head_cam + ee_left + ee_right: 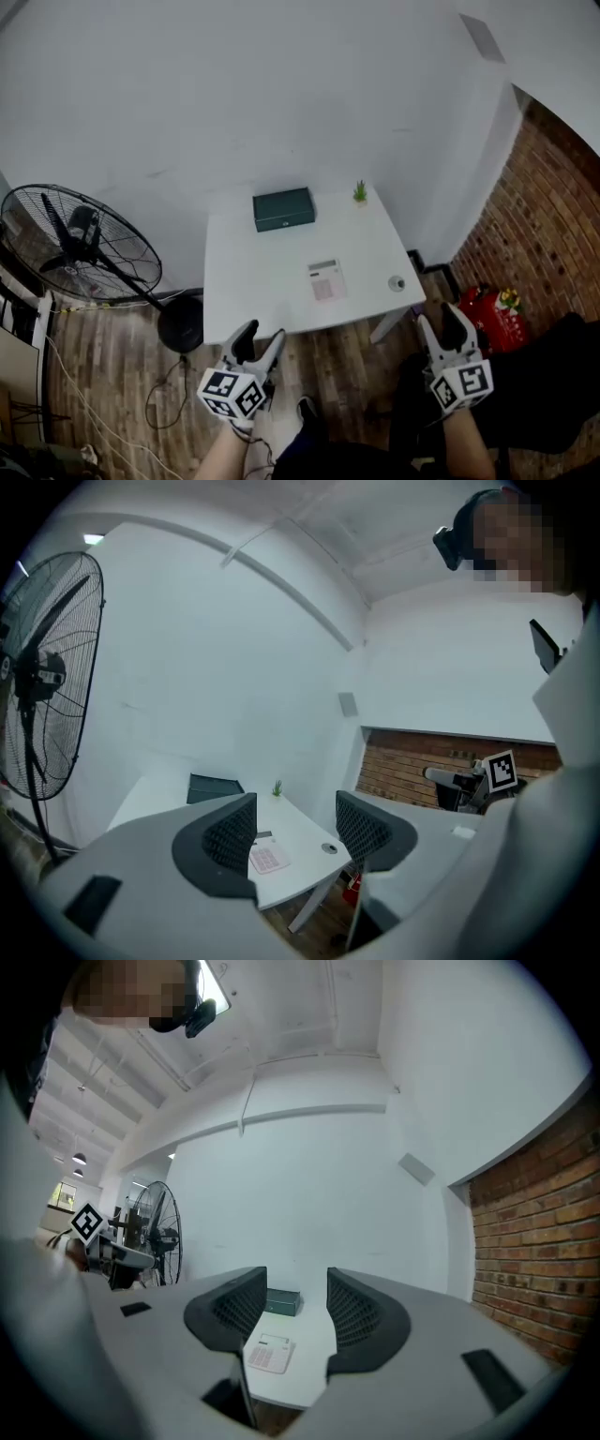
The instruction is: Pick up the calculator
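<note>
A white calculator with pinkish keys lies flat on the small white table, right of its middle and toward the near edge. Both grippers hover short of the table's near edge, apart from it. My left gripper is at the near left, open and empty. My right gripper is off the near right corner, also open and empty. In the left gripper view the calculator shows between the spread jaws, far off. The right gripper view frames the calculator below its open jaws.
A dark green box sits at the table's back edge with a tiny potted plant to its right. A small round object lies near the right edge. A standing fan is on the left; a red object by the brick wall on the right.
</note>
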Demonstrator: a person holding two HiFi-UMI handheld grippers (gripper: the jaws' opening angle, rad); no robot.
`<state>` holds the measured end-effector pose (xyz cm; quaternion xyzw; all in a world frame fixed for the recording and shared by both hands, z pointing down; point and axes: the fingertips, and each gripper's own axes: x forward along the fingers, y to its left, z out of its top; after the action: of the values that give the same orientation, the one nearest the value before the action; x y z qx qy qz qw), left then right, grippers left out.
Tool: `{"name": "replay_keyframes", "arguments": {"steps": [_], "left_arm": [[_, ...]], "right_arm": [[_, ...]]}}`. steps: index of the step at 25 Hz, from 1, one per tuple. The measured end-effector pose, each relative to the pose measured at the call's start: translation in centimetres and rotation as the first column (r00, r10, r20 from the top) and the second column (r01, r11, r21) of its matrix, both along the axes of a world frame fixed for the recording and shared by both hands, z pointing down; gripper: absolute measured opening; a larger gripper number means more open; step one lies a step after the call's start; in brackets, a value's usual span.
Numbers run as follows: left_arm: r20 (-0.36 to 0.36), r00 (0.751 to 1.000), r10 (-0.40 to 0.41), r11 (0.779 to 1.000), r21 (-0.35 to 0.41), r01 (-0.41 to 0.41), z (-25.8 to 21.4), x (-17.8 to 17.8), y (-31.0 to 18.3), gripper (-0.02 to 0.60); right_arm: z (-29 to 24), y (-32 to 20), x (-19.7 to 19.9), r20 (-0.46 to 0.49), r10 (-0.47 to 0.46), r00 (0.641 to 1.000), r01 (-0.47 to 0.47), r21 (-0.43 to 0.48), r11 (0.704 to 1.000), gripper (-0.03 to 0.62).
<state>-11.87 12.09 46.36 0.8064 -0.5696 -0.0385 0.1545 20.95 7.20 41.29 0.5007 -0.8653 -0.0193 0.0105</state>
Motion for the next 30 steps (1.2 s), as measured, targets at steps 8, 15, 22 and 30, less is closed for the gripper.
{"name": "replay_keyframes", "arguments": {"steps": [8, 15, 22, 30], "left_arm": [[-0.033, 0.995, 0.089, 0.994, -0.064, -0.091, 2.9, -4.6, -10.2, 0.255], [-0.063, 0.983, 0.17, 0.975, -0.131, -0.177, 6.7, -6.7, -16.4, 0.255], [-0.101, 0.964, 0.245, 0.939, -0.225, -0.262, 11.6, -4.8, -21.9, 0.255], [-0.151, 0.948, 0.281, 0.894, -0.319, -0.316, 16.4, -0.6, -28.3, 0.255]], "right_arm": [[-0.7, -8.8, -4.1, 0.006, 0.051, 0.999, -0.051, -0.025, 0.998, 0.202], [0.2, -14.0, -7.2, 0.0, 0.054, 0.999, -0.054, -0.052, 0.997, 0.202], [2.7, -18.9, -7.0, 0.025, 0.042, 0.999, -0.039, -0.112, 0.993, 0.198], [3.9, -26.4, -5.9, 0.095, -0.054, 0.994, 0.067, -0.144, 0.987, 0.193]]}}
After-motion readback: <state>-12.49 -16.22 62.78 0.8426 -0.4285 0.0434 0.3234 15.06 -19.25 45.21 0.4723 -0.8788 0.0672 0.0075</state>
